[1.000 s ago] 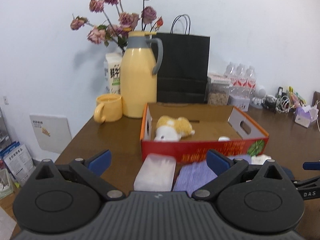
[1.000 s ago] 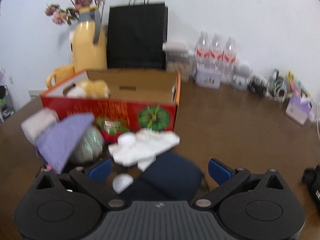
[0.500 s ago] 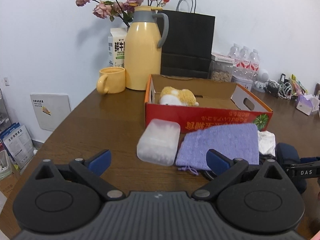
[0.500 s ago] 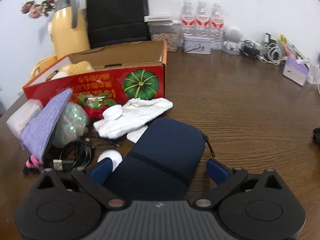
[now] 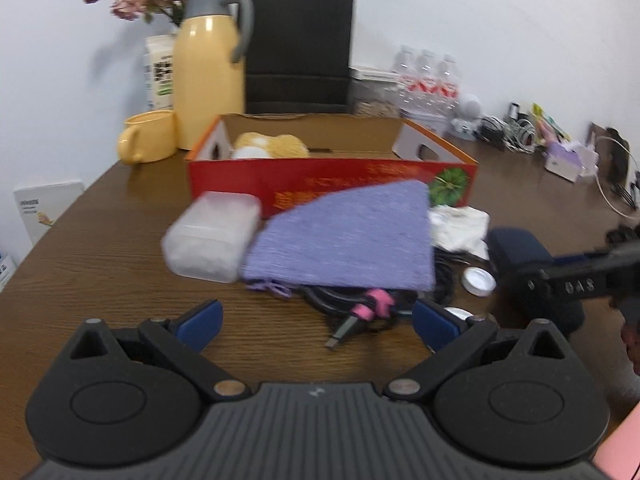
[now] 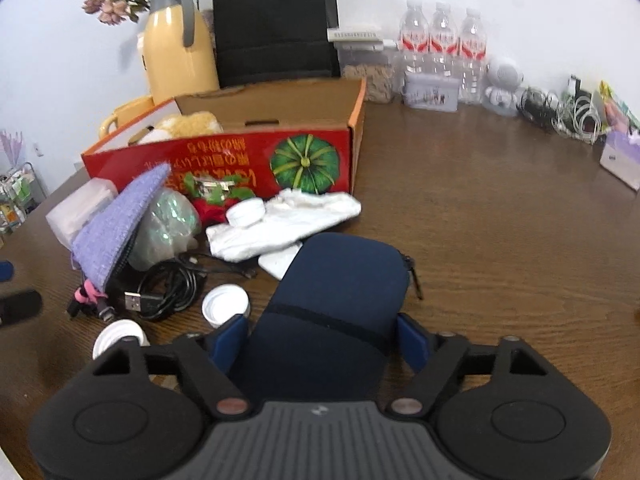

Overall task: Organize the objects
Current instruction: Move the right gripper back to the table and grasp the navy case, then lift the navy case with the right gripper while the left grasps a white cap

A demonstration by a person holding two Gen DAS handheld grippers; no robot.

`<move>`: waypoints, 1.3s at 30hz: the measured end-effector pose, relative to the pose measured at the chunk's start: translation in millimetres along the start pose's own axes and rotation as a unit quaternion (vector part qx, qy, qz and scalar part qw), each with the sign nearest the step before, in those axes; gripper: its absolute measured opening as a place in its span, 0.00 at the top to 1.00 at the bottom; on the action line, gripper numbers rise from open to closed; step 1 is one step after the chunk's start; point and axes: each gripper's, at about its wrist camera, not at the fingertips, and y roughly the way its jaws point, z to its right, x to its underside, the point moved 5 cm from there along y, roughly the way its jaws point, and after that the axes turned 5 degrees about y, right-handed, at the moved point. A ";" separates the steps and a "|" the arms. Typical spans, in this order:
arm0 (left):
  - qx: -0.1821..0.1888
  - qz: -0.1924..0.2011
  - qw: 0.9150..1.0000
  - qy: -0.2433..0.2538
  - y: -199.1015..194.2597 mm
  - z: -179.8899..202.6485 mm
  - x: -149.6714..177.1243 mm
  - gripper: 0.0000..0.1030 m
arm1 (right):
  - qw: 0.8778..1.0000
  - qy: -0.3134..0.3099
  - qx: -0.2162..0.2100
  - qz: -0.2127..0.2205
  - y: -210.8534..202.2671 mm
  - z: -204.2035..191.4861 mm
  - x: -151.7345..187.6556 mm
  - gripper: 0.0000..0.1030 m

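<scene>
Right wrist view: the navy pouch [image 6: 336, 304] lies flat on the table [image 6: 500, 216] in front of the red box [image 6: 224, 164], its near end between the closing jaws of the right gripper [image 6: 320, 342], pads at its sides; full contact is unclear. It looks soft, light and squashy, so a pinch across the near end should hold. A white cap [image 6: 225, 305], black cable [image 6: 168, 288] and white cloth [image 6: 280, 222] crowd its left. The left gripper [image 5: 316, 322] hangs open over the purple cloth [image 5: 344, 240]

text: "DAS" | on: right gripper [image 5: 576, 286] finger side
</scene>
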 end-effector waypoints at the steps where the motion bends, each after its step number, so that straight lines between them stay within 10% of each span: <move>1: 0.003 0.000 1.000 0.002 0.8 4.2 1.1 0.00 | 1.000 -0.005 -0.001 0.004 -1.9 -0.3 -1.4 0.33; 11: 0.024 -0.013 1.000 0.007 9.2 38.5 5.4 0.26 | 0.999 -0.028 -0.034 0.030 -16.9 -1.7 -5.8 0.35; 24: 0.049 -0.043 0.998 0.008 30.9 70.5 12.1 0.25 | 0.994 -0.071 -0.069 0.039 -35.2 -7.9 -6.0 0.35; 30: 0.056 -0.036 0.998 -0.009 29.3 69.5 11.1 0.60 | 0.993 -0.074 -0.086 0.035 -34.7 -11.8 -1.5 0.35; 39: 0.065 -0.014 0.998 -0.001 14.5 69.1 7.2 0.60 | 0.992 -0.078 -0.094 0.040 -39.1 -18.3 -0.3 0.35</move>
